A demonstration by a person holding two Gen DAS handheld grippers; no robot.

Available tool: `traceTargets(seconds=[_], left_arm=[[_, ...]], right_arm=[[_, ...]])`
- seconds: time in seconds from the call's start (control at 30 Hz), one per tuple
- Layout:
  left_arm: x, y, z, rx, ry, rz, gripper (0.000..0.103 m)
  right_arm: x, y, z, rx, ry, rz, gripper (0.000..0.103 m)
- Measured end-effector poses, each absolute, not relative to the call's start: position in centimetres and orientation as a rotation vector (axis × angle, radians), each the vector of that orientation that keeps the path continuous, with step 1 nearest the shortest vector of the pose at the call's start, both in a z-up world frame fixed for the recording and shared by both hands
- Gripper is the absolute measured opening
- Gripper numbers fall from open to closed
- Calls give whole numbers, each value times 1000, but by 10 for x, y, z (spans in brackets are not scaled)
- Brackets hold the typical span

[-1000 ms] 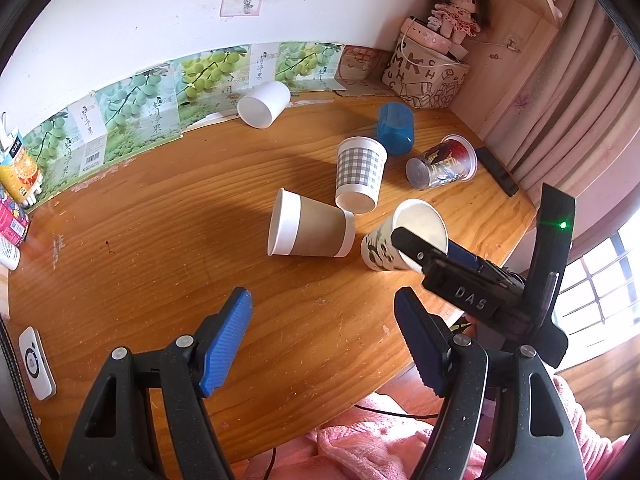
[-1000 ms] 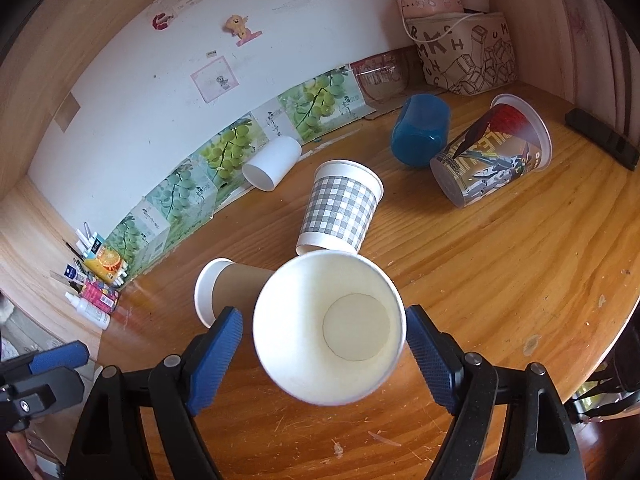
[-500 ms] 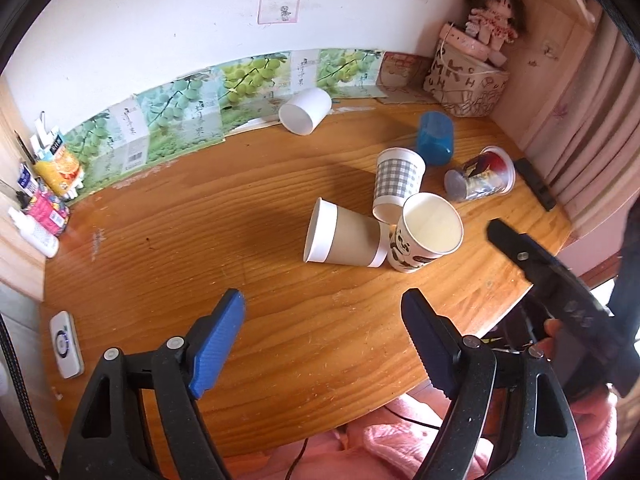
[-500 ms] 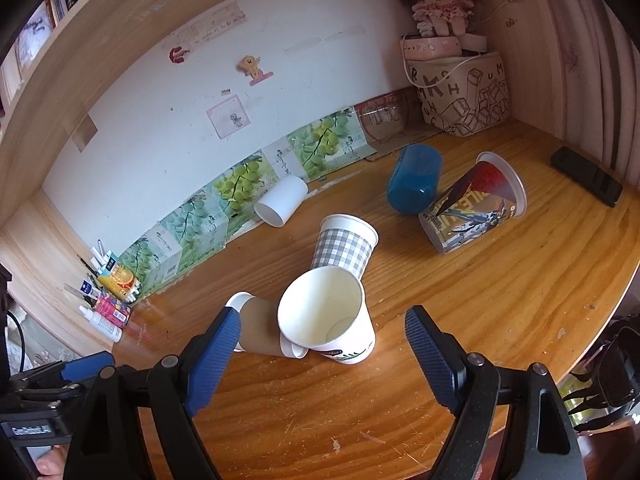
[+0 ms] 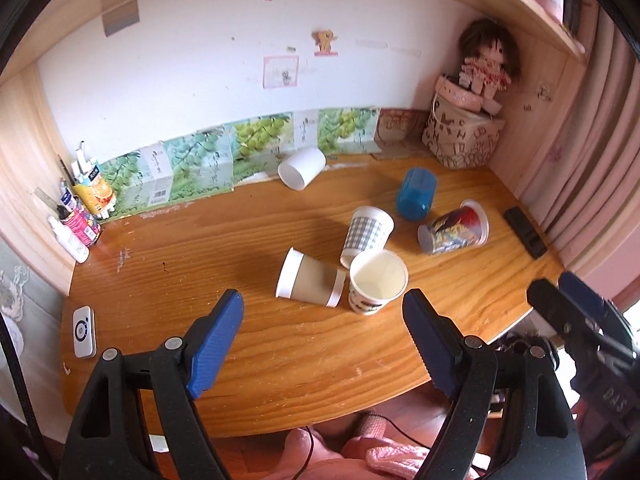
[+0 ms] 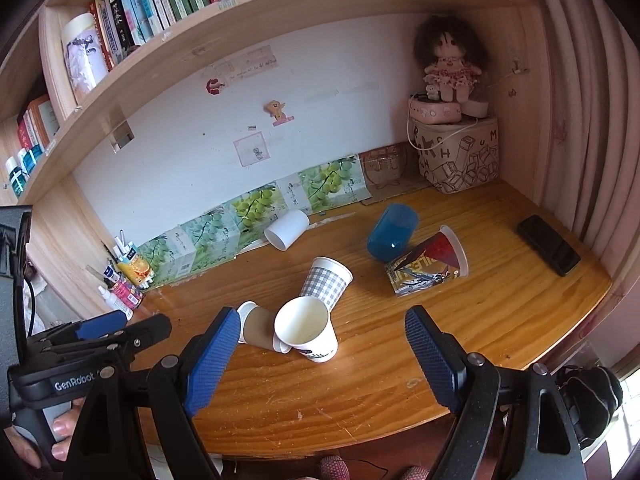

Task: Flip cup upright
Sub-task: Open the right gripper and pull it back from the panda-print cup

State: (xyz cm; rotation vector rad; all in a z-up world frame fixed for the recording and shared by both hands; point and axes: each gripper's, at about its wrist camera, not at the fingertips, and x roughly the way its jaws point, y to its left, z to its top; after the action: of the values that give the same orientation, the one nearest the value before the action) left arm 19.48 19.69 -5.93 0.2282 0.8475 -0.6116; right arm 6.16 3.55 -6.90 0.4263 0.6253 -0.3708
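Upright white cup (image 5: pixel 378 287) on desk (image 5: pixel 248 360), touching brown cup (image 5: pixel 310 282), its print partly hidden. Left hand-held gripper (image 5: pixel 322 346) and right hand-held gripper (image 6: pixel 322 356) spread wide, empty, bodies cut off.

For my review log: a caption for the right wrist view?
Open right gripper above desk; one white cup upright, five others lying.

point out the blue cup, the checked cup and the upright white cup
blue cup (image 6: pixel 394 232), right wrist view, its side wall
checked cup (image 6: pixel 325 285), right wrist view, its patterned side
upright white cup (image 5: pixel 365 303), left wrist view, its outer wall
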Motion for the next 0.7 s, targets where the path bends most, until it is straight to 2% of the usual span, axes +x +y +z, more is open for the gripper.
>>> traceTargets(seconds=[0.7], left_arm=[[111, 208, -23, 48, 673, -305, 90]], right_arm=[[2, 35, -24, 276, 561, -153, 85]])
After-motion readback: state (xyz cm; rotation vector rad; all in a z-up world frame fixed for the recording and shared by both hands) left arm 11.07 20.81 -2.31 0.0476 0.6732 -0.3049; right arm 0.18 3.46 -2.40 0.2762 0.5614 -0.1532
